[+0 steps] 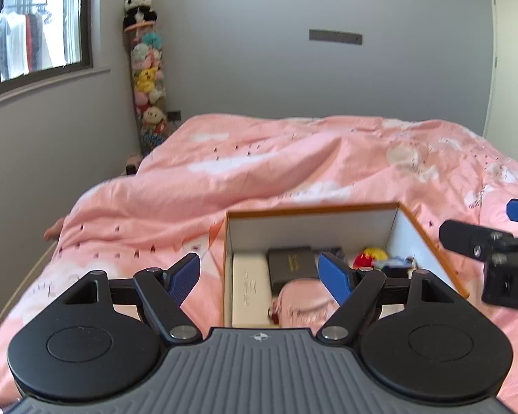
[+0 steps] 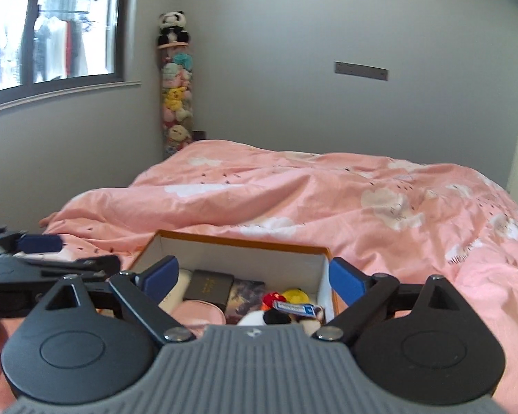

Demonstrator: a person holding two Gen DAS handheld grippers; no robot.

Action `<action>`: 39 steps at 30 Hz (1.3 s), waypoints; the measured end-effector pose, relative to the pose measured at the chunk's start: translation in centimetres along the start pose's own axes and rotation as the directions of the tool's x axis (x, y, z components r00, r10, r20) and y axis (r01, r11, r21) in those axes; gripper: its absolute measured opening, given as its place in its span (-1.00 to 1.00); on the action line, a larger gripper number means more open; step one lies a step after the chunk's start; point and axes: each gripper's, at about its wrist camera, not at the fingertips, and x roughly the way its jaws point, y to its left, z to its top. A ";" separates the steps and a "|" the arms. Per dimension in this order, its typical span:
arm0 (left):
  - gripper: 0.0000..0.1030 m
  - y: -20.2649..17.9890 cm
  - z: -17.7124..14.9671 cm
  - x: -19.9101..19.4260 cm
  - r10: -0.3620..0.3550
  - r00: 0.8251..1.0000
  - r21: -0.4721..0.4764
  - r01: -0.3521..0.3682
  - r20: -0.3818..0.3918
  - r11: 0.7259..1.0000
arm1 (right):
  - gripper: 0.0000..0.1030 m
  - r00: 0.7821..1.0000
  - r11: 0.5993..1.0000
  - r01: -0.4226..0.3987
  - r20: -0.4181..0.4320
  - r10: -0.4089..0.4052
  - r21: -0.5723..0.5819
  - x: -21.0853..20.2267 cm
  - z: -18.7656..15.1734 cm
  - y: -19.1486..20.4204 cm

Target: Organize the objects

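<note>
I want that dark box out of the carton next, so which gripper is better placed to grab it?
Probably the left gripper: it is open, and the dark box shows between its fingers. The right gripper, also open, frames the plush toys more.

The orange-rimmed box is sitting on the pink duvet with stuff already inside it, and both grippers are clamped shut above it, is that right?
Not quite. The orange-rimmed box does sit on the pink duvet with items inside, but the grippers are not shut. The left wrist view shows the left gripper with its blue fingers spread wide apart, and the right wrist view shows the right gripper equally open. Neither holds anything.
</note>
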 end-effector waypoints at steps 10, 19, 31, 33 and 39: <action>0.75 -0.4 -2.5 1.5 0.015 0.996 0.018 -0.013 -0.086 1.000 | 0.86 0.995 0.999 0.023 -0.098 -0.019 0.042 2.6 -3.2 -0.2; 0.75 -0.6 -3.1 2.2 0.004 0.994 0.015 -0.003 -0.109 1.000 | 0.87 0.992 0.997 0.035 -0.123 -0.027 0.066 3.4 -3.9 -0.8; 0.75 -0.4 -3.1 2.0 0.005 0.995 0.009 -0.004 -0.101 1.000 | 0.87 0.990 0.998 0.019 -0.144 -0.010 0.056 3.6 -4.7 -0.4; 0.75 -0.3 -3.1 2.0 0.003 0.995 0.007 -0.003 -0.096 1.000 | 0.87 0.989 0.998 0.020 -0.144 -0.012 0.056 3.6 -4.7 -0.4; 0.75 -0.3 -3.2 1.7 -0.008 0.996 0.006 0.009 -0.092 1.000 | 0.87 0.989 0.998 0.023 -0.144 -0.015 0.052 3.5 -4.7 -0.3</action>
